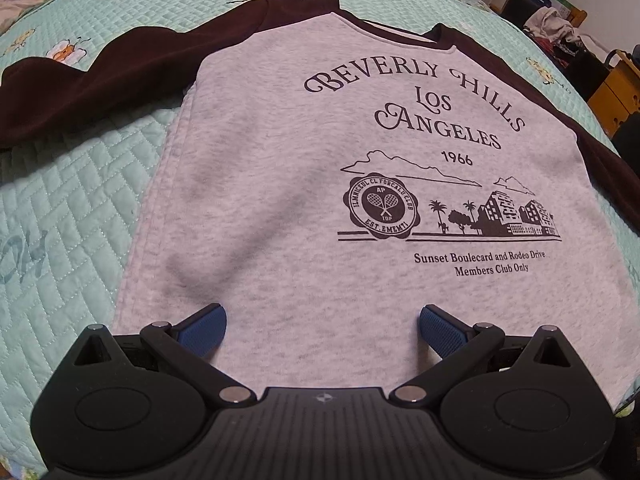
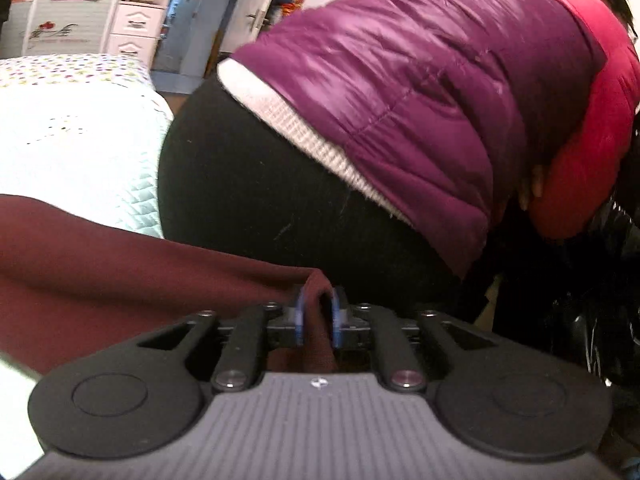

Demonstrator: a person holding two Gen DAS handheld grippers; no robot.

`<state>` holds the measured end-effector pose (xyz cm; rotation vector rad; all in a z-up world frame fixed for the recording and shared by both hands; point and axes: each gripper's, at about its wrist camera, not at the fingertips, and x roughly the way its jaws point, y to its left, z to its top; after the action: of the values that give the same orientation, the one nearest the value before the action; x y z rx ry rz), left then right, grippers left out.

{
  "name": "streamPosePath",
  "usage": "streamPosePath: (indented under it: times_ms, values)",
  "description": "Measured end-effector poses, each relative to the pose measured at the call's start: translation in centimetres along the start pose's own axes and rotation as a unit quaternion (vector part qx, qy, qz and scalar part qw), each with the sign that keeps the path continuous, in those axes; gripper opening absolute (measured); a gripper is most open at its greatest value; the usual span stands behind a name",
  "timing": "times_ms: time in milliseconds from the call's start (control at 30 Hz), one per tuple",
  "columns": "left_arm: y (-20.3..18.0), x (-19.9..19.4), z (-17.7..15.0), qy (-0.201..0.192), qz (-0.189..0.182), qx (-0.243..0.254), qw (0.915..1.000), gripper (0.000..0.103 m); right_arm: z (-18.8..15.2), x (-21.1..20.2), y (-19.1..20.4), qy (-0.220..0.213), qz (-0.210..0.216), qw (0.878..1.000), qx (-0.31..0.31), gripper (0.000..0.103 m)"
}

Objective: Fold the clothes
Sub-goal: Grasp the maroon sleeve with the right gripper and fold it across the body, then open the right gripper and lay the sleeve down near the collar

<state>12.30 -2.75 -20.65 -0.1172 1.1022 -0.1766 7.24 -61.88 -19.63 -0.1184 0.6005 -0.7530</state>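
Note:
A grey sweatshirt (image 1: 280,200) with dark maroon sleeves and a "Beverly Hills Los Angeles" print lies flat, front up, on a mint quilted bedspread (image 1: 60,220). One sleeve (image 1: 100,84) stretches out to the left. My left gripper (image 1: 322,322) hovers over the lower part of the grey body, jaws wide open, blue pads (image 1: 204,322) empty. In the right wrist view my right gripper (image 2: 318,312) is shut on a fold of maroon sleeve cloth (image 2: 140,280), which trails off to the left and is pinched between the blue pads.
A person in a purple padded vest (image 2: 400,80) and black trousers bends close in front of the right gripper. White drawers (image 2: 132,28) stand behind the bed. A yellow cabinet (image 1: 616,96) and a heap of clothes (image 1: 556,24) are beyond the bed's far right edge.

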Motion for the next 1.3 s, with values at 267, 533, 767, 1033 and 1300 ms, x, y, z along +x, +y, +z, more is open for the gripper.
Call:
streamPosePath:
  times_ms: [267,533,767,1033,1300]
  values:
    - [3.3,-1.4,0.3,-0.022,-0.087,-0.078,0.9929,0.102,-0.1,-5.6,-1.3,-0.054,-0.053,0.983,0.166,0.059]
    - [6.5,-3.5,0.9,-0.089,-0.119,-0.127,0.9808,0.102,1.7,-12.5,11.3,-0.034,0.335,0.926,0.169,0.079]
    - [9.0,-4.0,1.9,-0.132,-0.101,-0.143,0.9756,0.102,4.7,-15.2,27.9,0.006,0.535,0.845,0.017,0.070]
    - [12.0,-2.8,3.0,-0.153,-0.074,-0.176,0.9696,0.102,6.3,-15.3,36.3,-0.014,0.520,0.849,-0.089,0.067]
    - [12.7,-1.7,2.1,-0.184,-0.076,-0.173,0.9646,0.102,7.9,-14.9,41.6,-0.136,0.505,0.814,-0.252,0.066]
